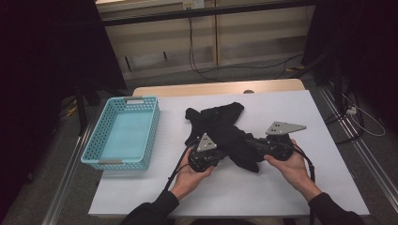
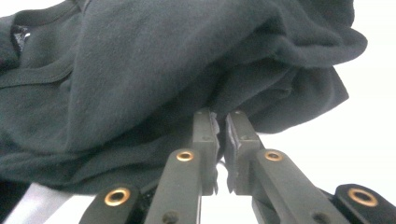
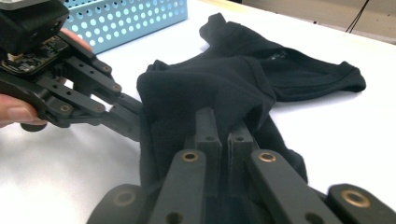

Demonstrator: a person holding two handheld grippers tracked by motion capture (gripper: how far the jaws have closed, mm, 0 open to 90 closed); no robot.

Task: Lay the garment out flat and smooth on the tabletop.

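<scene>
A crumpled black garment [image 1: 225,131] lies near the middle of a white table [image 1: 291,187], well right of a light blue basket [image 1: 123,133]. The left gripper [image 2: 219,122] pinches a fold at its near edge with jaws pressed together. The right gripper [image 3: 224,122] pinches the cloth from the other side, facing the left one.

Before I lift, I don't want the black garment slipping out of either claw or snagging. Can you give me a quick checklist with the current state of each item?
1. Left claw shut on the garment: ok.
2. Right claw shut on the garment: ok.
3. Both grips on the near end: ok.
4. Far end free on the table, nothing on it: ok.
5. Basket empty and apart from the garment: ok.
6. How much cloth each claw holds: cannot tell.
</scene>
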